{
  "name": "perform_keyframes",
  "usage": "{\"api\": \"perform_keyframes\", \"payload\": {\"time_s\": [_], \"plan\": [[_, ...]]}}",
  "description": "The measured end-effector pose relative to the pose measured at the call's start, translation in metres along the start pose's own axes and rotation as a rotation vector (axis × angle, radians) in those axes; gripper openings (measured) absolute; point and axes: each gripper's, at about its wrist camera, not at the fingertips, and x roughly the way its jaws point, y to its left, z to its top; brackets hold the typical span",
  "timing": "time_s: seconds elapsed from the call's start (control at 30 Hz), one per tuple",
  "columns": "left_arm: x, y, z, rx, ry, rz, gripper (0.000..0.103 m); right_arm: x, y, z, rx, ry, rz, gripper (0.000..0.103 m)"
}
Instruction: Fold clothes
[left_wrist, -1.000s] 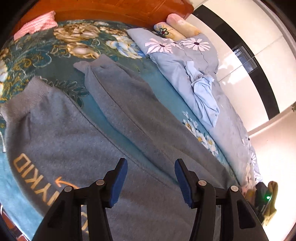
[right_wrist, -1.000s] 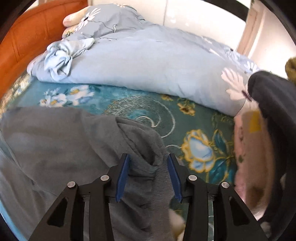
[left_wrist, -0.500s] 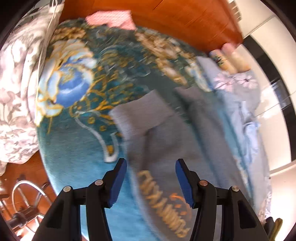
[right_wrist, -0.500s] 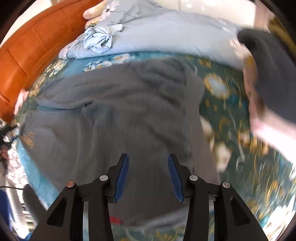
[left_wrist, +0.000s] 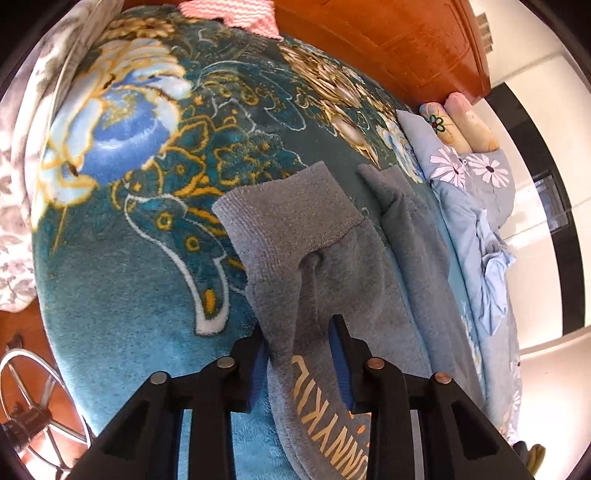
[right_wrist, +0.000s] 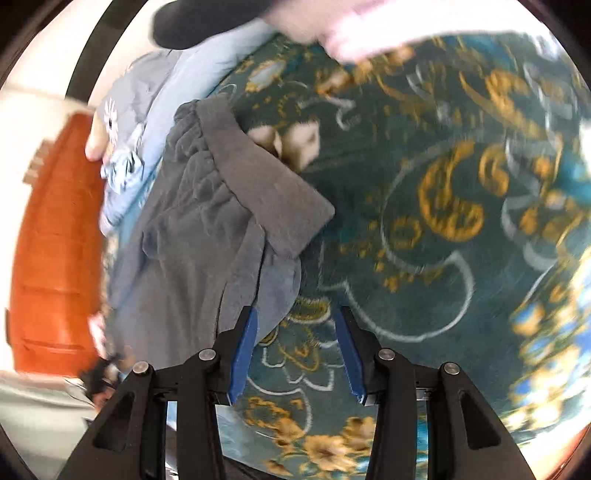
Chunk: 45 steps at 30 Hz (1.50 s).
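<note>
Here, in the left wrist view, the left gripper (left_wrist: 300, 343) is closing on a bunched ridge of the grey sweatpants (left_wrist: 332, 266) just below the ribbed cuff (left_wrist: 284, 225); a second ago it hovered wide above the flat leg. Soft, limp fleece, best pinched near that cuff. In the right wrist view, the right gripper (right_wrist: 295, 349) stands spread and empty over the floral blanket (right_wrist: 443, 221), having left the fold it straddled.

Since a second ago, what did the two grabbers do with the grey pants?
The left gripper slid along to the cuffed end of one leg of the grey pants and is closing, with a fold of the cloth between its jaws. The right gripper swung off the cloth to the pants' edge, over the blanket, jaws empty. The pants still lie flat on the blanket.
</note>
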Motion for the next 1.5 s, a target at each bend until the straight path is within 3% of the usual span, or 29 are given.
{"api": "perform_keyframes", "payload": {"time_s": [0.23, 0.37, 0.4, 0.43, 0.53, 0.57, 0.73, 0.87, 0.97, 1.13, 1.5], "plan": [[-0.004, 0.009, 0.001, -0.052, 0.028, -0.032, 0.033, 0.028, 0.009, -0.002, 0.08, 0.001, 0.205, 0.045], [-0.008, 0.011, 0.001, -0.069, 0.027, -0.035, 0.033, 0.032, 0.009, -0.008, 0.126, -0.012, 0.223, 0.048], [-0.01, 0.011, 0.001, -0.074, 0.024, -0.037, 0.033, 0.031, 0.009, -0.008, 0.135, -0.014, 0.231, 0.045], [-0.01, 0.011, 0.002, -0.075, 0.018, -0.037, 0.031, 0.029, 0.009, -0.008, 0.144, -0.016, 0.239, 0.037], [-0.014, 0.01, 0.002, -0.072, 0.004, -0.034, 0.012, 0.023, 0.008, -0.007, 0.17, -0.022, 0.26, 0.013], [-0.015, 0.008, 0.002, -0.062, 0.003, -0.027, 0.01, 0.023, 0.011, -0.005, 0.162, -0.02, 0.249, 0.01], [-0.023, 0.004, 0.003, -0.041, -0.024, -0.009, 0.004, 0.009, 0.03, 0.001, 0.089, -0.042, 0.253, 0.007], [-0.045, 0.0, 0.007, -0.075, -0.071, -0.076, 0.004, -0.011, 0.046, 0.002, 0.033, -0.084, 0.32, 0.006], [-0.059, -0.019, 0.015, -0.036, -0.076, -0.092, 0.004, -0.029, 0.068, 0.006, -0.078, -0.127, 0.355, 0.006], [-0.066, -0.054, 0.035, -0.034, -0.06, -0.087, 0.004, -0.023, 0.106, 0.035, -0.175, -0.153, 0.37, 0.006], [-0.031, -0.13, 0.078, 0.007, -0.036, 0.033, 0.004, 0.008, 0.172, 0.127, -0.265, -0.26, 0.343, 0.006]]}}
